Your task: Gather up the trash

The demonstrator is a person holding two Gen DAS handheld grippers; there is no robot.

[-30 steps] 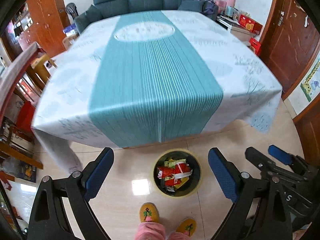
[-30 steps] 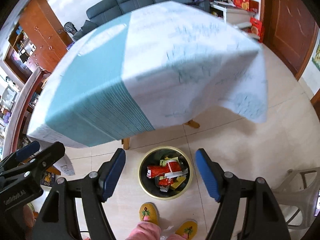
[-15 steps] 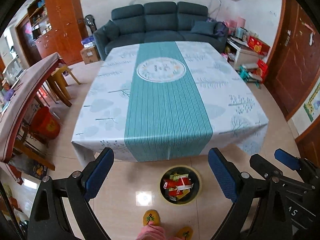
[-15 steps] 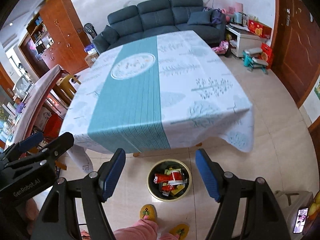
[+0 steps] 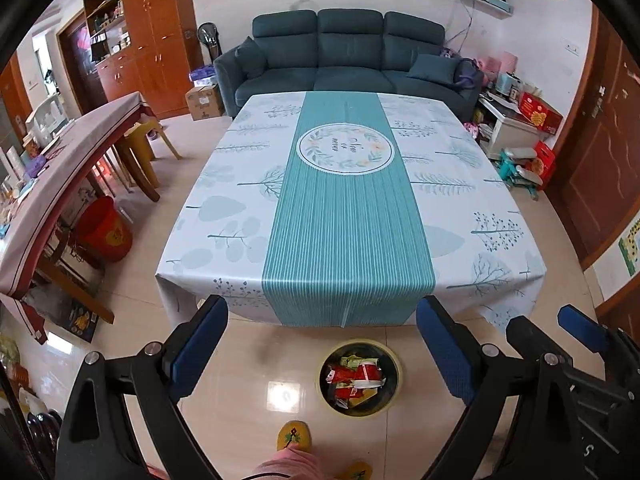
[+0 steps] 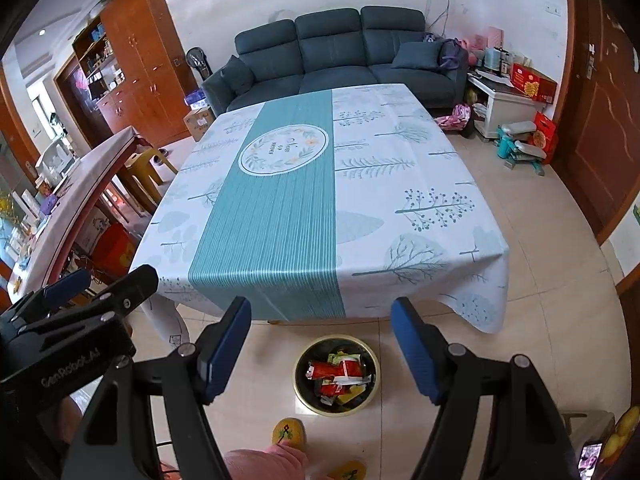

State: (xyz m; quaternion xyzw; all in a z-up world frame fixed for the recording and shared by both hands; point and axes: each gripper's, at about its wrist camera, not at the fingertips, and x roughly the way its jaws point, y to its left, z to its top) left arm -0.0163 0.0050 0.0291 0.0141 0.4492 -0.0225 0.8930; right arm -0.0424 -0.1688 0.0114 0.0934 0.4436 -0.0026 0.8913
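A round trash bin (image 5: 392, 364) with a yellow rim stands on the tiled floor before the table; it holds red, green and yellow wrappers (image 5: 356, 376). It also shows in the right wrist view (image 6: 374, 360) with its wrappers (image 6: 340, 376). My left gripper (image 5: 322, 332) is open and empty, high above the bin. My right gripper (image 6: 320, 334) is open and empty, also high above it. The table (image 5: 344, 208) wears a white and teal cloth with nothing on it.
A dark sofa (image 5: 344, 52) stands behind the table. A long side table (image 5: 60, 184) and a red bucket (image 5: 106, 228) are at the left. A low cabinet with boxes (image 5: 516, 120) is at the right. My slippered feet (image 5: 294, 436) stand by the bin.
Both grippers have risen and pulled back from the bin, which now looks smaller. The whole table top has come into view. Both stay open and empty.
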